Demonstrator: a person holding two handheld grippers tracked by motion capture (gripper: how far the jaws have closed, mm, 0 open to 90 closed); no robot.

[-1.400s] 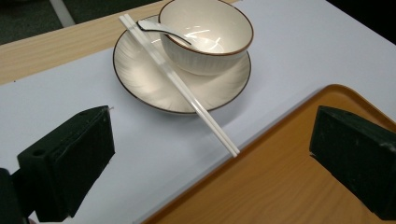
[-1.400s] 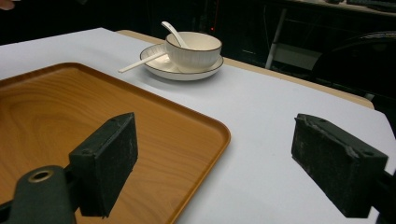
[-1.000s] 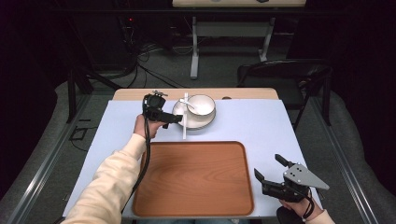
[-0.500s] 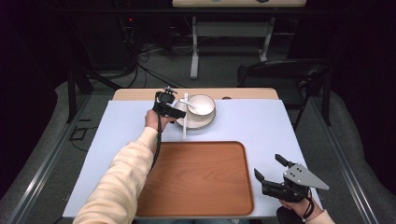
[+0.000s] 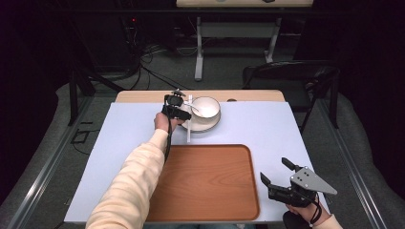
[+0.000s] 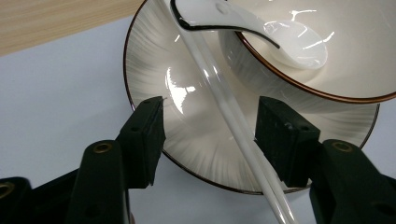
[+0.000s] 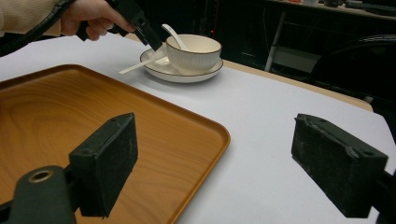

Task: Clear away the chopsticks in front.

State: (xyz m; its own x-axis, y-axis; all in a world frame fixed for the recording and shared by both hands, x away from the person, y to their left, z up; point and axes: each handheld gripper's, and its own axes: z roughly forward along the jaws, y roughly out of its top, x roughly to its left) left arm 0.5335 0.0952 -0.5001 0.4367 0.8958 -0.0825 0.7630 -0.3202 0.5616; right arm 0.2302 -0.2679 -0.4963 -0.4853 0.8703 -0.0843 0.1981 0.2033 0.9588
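Across the plate [image 6: 154, 70], white glossy chopsticks [image 6: 219, 98] (paired).

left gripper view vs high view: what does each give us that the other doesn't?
Left gripper view: the left hand-held gripper has its jaws straddling the white chopsticks on the plate; the jaws have just been closing, pads not yet pressing. The spoon lies in the bowl.

High view: the wooden tray, the right hand-held gripper open beside it, and the chair behind the table.

Both: plate, bowl, chopsticks, pale blue table cover.
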